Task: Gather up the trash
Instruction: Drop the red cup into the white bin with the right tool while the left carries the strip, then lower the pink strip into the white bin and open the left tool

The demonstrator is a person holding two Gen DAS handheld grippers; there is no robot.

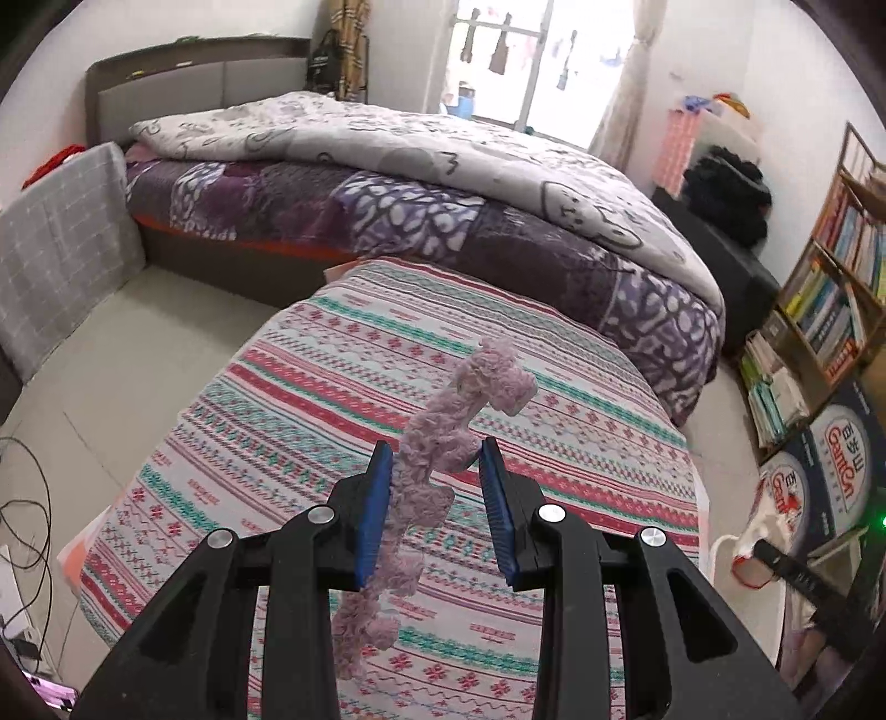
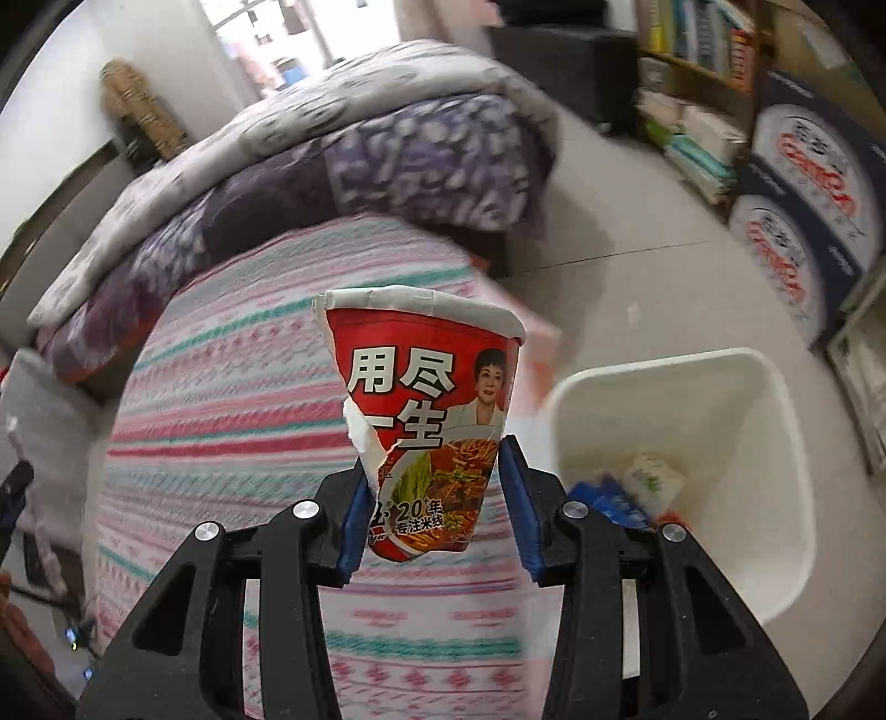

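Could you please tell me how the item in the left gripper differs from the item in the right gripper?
The left gripper holds a fuzzy pink yarn strand, soft, long and limp, dangling below the fingers. The right gripper holds a red noodle cup, stiff printed paper, torn and crushed along one side, standing upright. The strand is plain pale pink; the cup carries text and pictures. Both are held above the striped cloth.

Right wrist view smeared by motion blur: tablecloth (image 2: pixel 232 387) stripes run together, books (image 2: pixel 698 39) right of it unreadable, scraps inside the bin (image 2: pixel 775 421) beside it too soft to name. Cup (image 2: pixel 429 421) base partly covered by the right gripper (image 2: pixel 434 504) pads, with grip contact not clear. Left view: yarn (image 1: pixel 426 476) between the left gripper (image 1: pixel 437 507) pads, contact uncertain, its lower end behind the linkage; boxes (image 1: pixel 836 471) right of the tablecloth (image 1: pixel 332 399) cut off by the fisheye rim.
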